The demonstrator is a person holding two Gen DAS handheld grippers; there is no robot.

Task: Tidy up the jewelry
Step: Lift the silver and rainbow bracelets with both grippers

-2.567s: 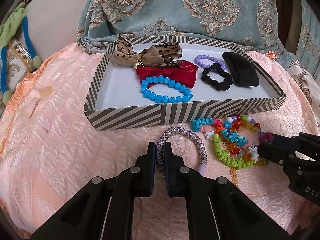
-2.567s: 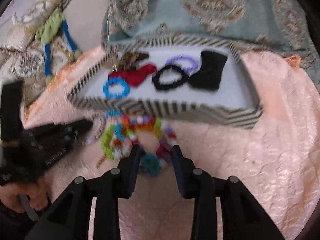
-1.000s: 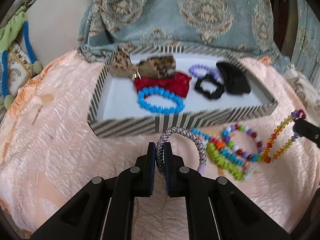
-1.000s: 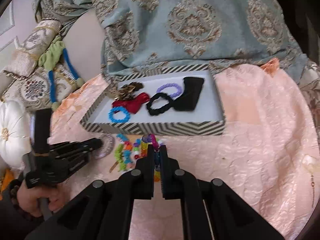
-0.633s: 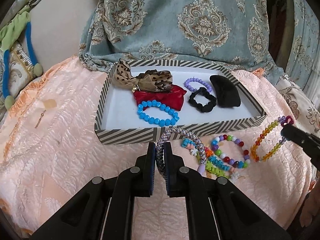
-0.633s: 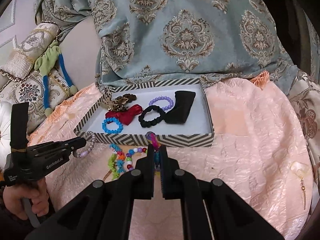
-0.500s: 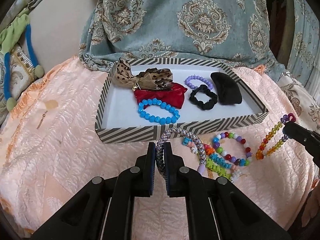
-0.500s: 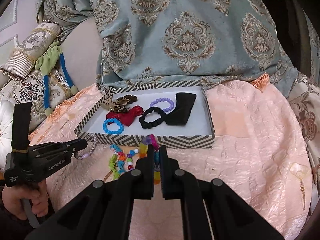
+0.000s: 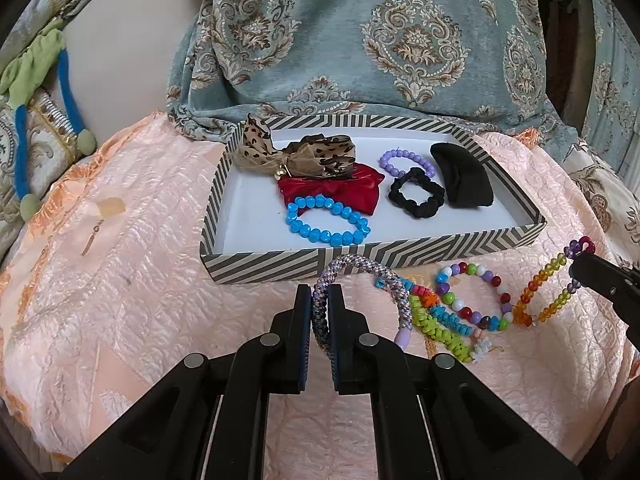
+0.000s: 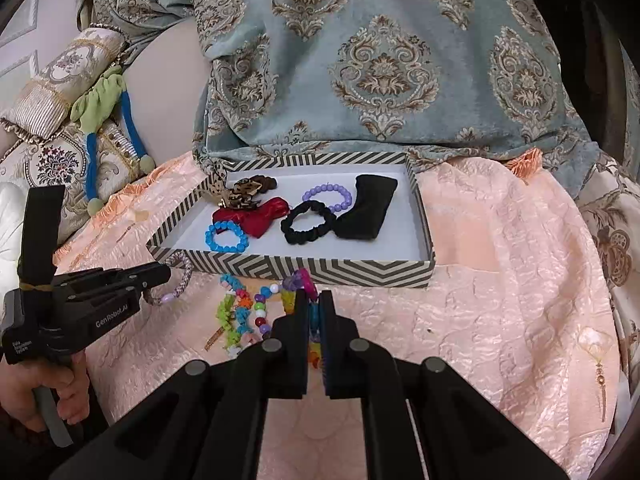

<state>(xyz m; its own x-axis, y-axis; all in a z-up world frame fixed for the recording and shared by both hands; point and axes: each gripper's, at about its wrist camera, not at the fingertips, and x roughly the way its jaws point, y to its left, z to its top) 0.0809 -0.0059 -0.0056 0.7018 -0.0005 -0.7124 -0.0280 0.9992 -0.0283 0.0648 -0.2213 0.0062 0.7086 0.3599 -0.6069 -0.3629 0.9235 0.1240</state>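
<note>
On the peach quilted bedspread (image 9: 120,300), just in front of the shallow box with grey-and-white chevron walls (image 9: 400,252), your left gripper (image 9: 320,316) was clenched on a braided purple-and-white cord bracelet (image 9: 360,268), whose loop arched up and to the right from the pinched section, lifted off the cloth. Your right gripper (image 10: 314,312) was closed on a translucent rainbow bead bracelet (image 9: 548,284), which hung from the fingertips and trailed down toward the bedspread. Between the two grippers lay a round multicoloured bead bracelet (image 9: 472,296) and a tangle of green, blue and orange chip-bead strands (image 9: 436,320), near the box's front wall. Inside the box were a blue faceted bead bracelet (image 9: 326,220), a red satin bow (image 9: 340,190), a leopard-print bow (image 9: 296,156), a lilac bead bracelet (image 9: 404,160), a black scrunchie (image 9: 418,192) and a black fabric piece (image 9: 464,180).
</note>
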